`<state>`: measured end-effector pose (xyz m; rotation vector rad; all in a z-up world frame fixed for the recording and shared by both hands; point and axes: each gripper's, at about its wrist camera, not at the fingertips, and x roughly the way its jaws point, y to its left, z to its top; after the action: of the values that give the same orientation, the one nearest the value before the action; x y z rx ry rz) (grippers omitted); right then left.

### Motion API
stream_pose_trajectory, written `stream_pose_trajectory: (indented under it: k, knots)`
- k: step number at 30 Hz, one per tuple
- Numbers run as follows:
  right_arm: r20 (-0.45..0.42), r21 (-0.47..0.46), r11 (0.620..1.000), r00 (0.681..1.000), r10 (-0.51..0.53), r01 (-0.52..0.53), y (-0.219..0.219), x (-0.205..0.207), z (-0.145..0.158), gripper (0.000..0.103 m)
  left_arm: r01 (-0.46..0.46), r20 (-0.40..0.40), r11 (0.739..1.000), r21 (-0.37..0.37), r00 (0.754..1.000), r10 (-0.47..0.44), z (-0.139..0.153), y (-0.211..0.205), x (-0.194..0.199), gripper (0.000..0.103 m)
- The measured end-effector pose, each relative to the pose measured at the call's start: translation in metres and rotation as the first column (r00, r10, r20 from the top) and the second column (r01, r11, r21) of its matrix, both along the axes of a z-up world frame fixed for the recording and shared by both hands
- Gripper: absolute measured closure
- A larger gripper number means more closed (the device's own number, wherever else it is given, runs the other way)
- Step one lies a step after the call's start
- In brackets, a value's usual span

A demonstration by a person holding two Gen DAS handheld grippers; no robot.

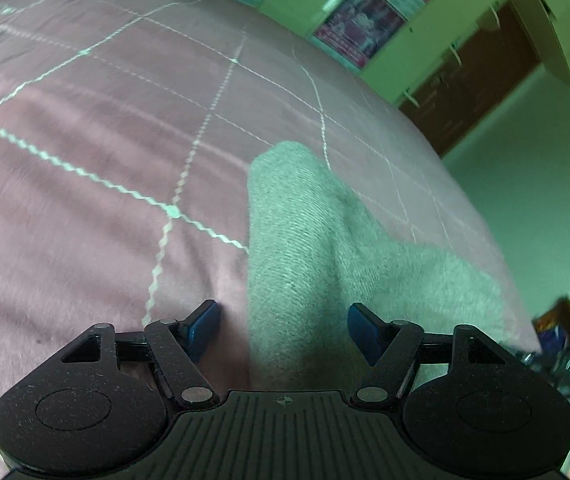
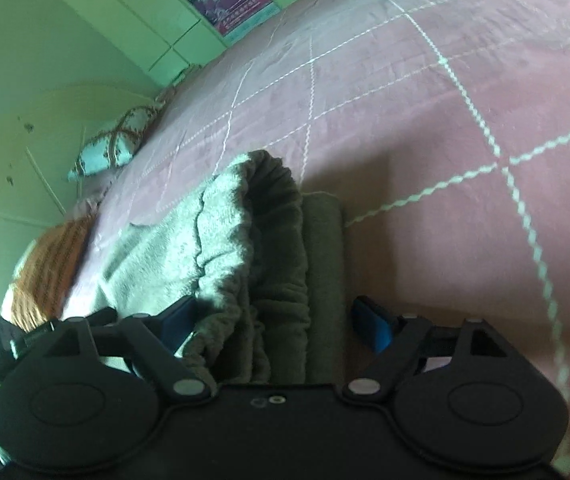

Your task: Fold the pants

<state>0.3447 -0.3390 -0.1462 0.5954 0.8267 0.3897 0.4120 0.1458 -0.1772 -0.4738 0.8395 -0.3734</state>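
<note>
Lying on the pink quilt (image 1: 85, 200), grey pants (image 1: 297, 240) between spread tongs (image 1: 284, 332)

Grey knitted pants (image 1: 297, 248): near end hidden beneath the black left tool (image 1: 284, 330) body. Gathered waistband (image 2: 269, 248) partly covers the right tool's (image 2: 275, 326) left blue pad. Wall posters (image 1: 359, 24) blurred, illegible.

Wall posters (image 1: 359, 24) behind the bed's far edge carry print, too blurred to read, no other legible text
</note>
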Motion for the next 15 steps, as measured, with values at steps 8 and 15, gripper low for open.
stream_pose_trajectory:
  k: [8, 15]
  knots:
    - [-0.018, -0.083, 0.995, 0.999, 0.046, -0.047, 0.021, 0.003, -0.001, 0.031, 0.052, 0.024, 0.994, 0.096, 0.998, -0.055, 0.013, -0.013, 0.003, 0.025]
    - [-0.038, 0.045, 0.999, 0.999, 0.006, -0.004, -0.009, -0.007, -0.013, 0.048, 0.089, 0.048, 0.984, 0.154, 0.994, -0.097, 0.017, -0.019, -0.002, 0.022]
